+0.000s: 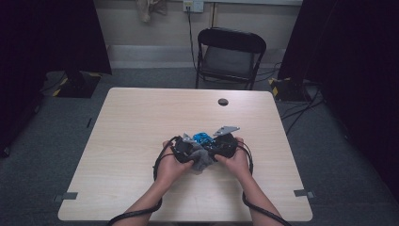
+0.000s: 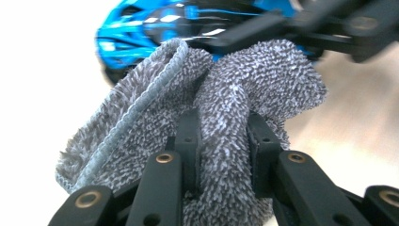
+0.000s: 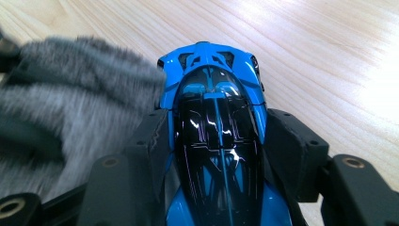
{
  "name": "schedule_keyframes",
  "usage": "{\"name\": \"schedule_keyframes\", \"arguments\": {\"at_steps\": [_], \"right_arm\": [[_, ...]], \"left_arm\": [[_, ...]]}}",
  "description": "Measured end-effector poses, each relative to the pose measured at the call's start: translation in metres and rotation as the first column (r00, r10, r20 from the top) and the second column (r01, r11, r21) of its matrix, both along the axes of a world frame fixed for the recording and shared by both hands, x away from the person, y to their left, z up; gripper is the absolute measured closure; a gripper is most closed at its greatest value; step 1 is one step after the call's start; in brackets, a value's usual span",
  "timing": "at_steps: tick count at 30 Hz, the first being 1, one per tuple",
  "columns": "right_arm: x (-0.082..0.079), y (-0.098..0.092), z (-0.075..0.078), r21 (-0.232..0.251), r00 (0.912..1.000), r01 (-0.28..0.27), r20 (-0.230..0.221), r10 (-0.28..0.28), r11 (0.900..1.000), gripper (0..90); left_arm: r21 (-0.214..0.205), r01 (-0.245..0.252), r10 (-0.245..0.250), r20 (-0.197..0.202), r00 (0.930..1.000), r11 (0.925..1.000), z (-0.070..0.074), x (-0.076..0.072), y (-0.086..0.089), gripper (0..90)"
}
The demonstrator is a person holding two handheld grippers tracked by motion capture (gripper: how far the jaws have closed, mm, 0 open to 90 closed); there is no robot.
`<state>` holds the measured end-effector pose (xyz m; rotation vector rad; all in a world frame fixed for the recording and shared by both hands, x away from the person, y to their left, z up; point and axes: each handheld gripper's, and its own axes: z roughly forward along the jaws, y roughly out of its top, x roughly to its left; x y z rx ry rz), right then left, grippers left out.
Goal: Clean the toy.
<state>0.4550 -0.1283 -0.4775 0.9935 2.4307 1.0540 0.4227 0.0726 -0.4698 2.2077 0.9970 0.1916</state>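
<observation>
toy car [image 3: 217,141]: glossy moulded body, blue with a black canopy and black centre panel, low and streamlined, vented at the nose. it sits lengthwise between the jaws of the right claw [image 3: 216,136], whose black pads press on both flanks; the claw is clamped on the car. in the high view the car [image 1: 203,138] is held just above the worktop [image 1: 141,122], near its middle, between the two hands.

cloth [image 2: 226,122]: grey, deep looped pile, with a smooth stitched hem along one edge. a bunched fold runs up between the jaws of the left claw [image 2: 225,136], which are together on it, clamped tight. the rest of the cloth hangs in loose folds to either side. in the right gripper view the cloth [image 3: 80,103] touches the car's left flank near the nose.

both claws are black, with flat linkage arms and brass-coloured pivot pins. a grey three-cornered plate tops the right one in the high view.

worktop: pale wood-grain laminate, rectangular, rounded corners, with a round dark cable hole [image 1: 223,101] at the far edge.

beyond it stands a black folding chair [image 1: 230,56] on grey carpet.
</observation>
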Motion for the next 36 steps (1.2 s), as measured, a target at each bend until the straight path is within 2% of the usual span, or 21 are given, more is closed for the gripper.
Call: {"name": "schedule_keyframes", "arguments": {"at_steps": [1, 4, 14, 17, 23, 25, 28, 33, 36], "right_arm": [[0.0, 0.0, 0.0, -0.002, 1.0, -0.001, 0.001, 0.001, 1.0, 41.7], [0.0, 0.0, 0.0, 0.002, 1.0, 0.0, -0.001, 0.0, 1.0, 41.7], [0.0, 0.0, 0.0, 0.0, 1.0, 0.0, 0.0, 0.0, 1.0, 41.7], [0.0, 0.0, 0.0, -0.001, 1.0, 0.0, -0.001, 0.0, 1.0, 41.7], [0.0, 0.0, 0.0, 0.003, 1.0, 0.0, 0.002, 0.0, 1.0, 41.7], [0.0, 0.0, 0.0, 0.0, 1.0, -0.001, 0.002, 0.001, 1.0, 41.6], [0.0, 0.0, 0.0, 0.002, 1.0, 0.0, 0.0, 0.0, 1.0, 41.6], [0.0, -0.001, -0.001, 0.007, 1.0, -0.001, 0.004, 0.001, 1.0, 41.7], [-0.001, -0.001, -0.001, 0.008, 1.0, -0.001, 0.004, 0.001, 1.0, 41.6]], "left_arm": [[-0.016, -0.006, 0.006, -0.015, 0.9999, 0.9999, 0.0, 0.002, 0.003, 71.1], [-0.038, -0.022, 0.021, -0.028, 0.9994, 0.999, -0.001, 0.007, 0.008, 71.1], [-0.008, -0.043, 0.043, -0.002, 0.9991, 0.9991, 0.0, 0.011, 0.012, 71.0], [-0.024, -0.054, 0.053, -0.015, 0.9985, 0.9983, 0.0, 0.014, 0.015, 71.1], [-0.029, -0.068, 0.067, -0.021, 0.9975, 0.9973, 0.001, 0.017, 0.019, 71.1], [-0.017, -0.074, 0.074, -0.007, 0.9972, 0.9971, 0.001, 0.018, 0.019, 71.1], [-0.009, -0.08, 0.08, -0.007, 0.9968, 0.9968, 0.002, 0.019, 0.021, 71.1], [-0.035, -0.112, 0.111, -0.009, 0.9937, 0.9931, -0.001, 0.021, 0.026, 71.1], [-0.021, -0.111, 0.111, -0.003, 0.9938, 0.9936, 0.0, 0.022, 0.026, 71.1]]}}
